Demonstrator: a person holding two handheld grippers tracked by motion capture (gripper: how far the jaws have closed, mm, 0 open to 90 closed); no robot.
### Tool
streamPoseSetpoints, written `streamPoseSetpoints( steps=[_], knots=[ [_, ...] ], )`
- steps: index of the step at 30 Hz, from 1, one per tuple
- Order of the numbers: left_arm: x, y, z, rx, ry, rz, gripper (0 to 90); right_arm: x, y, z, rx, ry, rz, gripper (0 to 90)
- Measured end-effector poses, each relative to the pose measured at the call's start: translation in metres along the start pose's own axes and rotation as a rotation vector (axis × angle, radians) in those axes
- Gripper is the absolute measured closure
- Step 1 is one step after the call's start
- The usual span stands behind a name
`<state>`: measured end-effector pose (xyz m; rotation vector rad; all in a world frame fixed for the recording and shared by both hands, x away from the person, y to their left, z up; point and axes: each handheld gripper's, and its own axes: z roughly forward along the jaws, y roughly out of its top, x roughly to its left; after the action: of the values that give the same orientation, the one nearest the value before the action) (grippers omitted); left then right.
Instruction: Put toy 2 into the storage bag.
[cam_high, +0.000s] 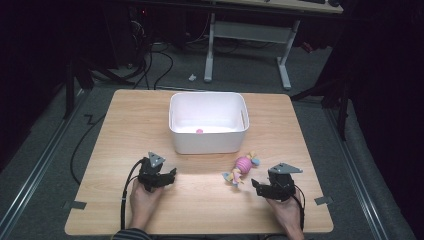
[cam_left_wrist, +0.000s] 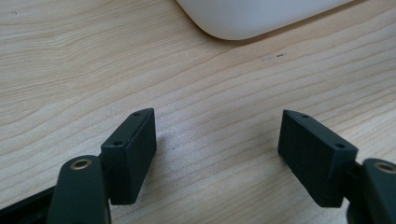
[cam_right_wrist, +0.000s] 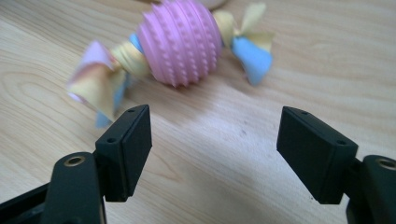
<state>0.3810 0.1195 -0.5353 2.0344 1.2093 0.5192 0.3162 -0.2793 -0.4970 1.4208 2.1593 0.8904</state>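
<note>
A light wooden table (cam_high: 200, 210) carries a white bin (cam_high: 208, 122) at its far centre, and the high view looks into it: a small pink object (cam_high: 199, 131) lies on the bin's floor. The left gripper view catches just the bin's rounded lower corner (cam_left_wrist: 243, 21), well ahead of the jaws. The left gripper (cam_high: 172, 174) rests low over bare wood, its jaws wide apart with nothing between them. The right gripper (cam_high: 256, 185) likewise has its jaws spread and empty. Its own view gives detail that the high view lacks: a ribbed, studded pink ball toy (cam_right_wrist: 180, 42) with yellow, blue and pink fabric tails knotted at both ends, lying on the table just ahead of the jaws, toward the left-hand one, untouched.
</note>
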Motion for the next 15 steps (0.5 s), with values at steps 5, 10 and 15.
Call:
streamPoseSetpoints(
  steps=[5, 10, 15],
  knots=[
    [0.000, 0.000, 0.000, 0.000, -0.001, 0.000, 28.2, 0.006, 0.013, -0.005, -0.015, 0.029, -0.033, 26.9],
    [0.000, 0.000, 0.000, 0.000, -0.001, -0.001, 28.2, 0.012, 0.029, -0.001, -0.002, 0.042, -0.079, 25.4],
    [0.000, 0.000, 0.000, 0.000, -0.001, 0.000, 28.2, 0.015, 0.043, 0.007, 0.012, 0.046, -0.088, 23.3]
  ],
)
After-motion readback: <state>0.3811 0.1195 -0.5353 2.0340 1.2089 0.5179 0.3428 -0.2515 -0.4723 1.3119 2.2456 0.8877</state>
